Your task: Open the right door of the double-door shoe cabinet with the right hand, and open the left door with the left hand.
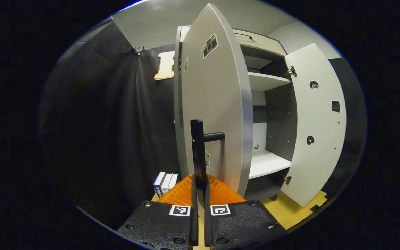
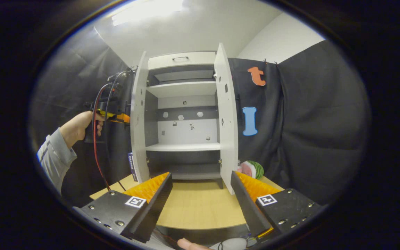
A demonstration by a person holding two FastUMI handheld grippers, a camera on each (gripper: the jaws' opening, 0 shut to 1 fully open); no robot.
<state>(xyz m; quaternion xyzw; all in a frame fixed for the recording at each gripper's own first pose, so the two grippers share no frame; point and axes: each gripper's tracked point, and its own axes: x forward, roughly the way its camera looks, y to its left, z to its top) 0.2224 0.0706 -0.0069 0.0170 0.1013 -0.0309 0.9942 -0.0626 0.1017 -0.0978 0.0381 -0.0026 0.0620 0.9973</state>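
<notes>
Left gripper view: left gripper (image 1: 200, 189) jaws narrow, clamped on the upright handle (image 1: 198, 149) of the left door (image 1: 214, 104), swung wide dead ahead; right gripper view: right gripper (image 2: 200, 194) jaws wide, empty, right door (image 2: 227, 118) open ahead, apart.

Black cloth wall (image 2: 311, 114) hangs behind and to both sides, creased, pinned up near the top. White ceiling (image 2: 186, 31) above with a bright light strip (image 2: 144, 15). Pale plain wall (image 2: 280, 40) at upper right. Light wood worktop (image 2: 196, 205) ahead of the claw, puzzle-edged at one corner.
</notes>
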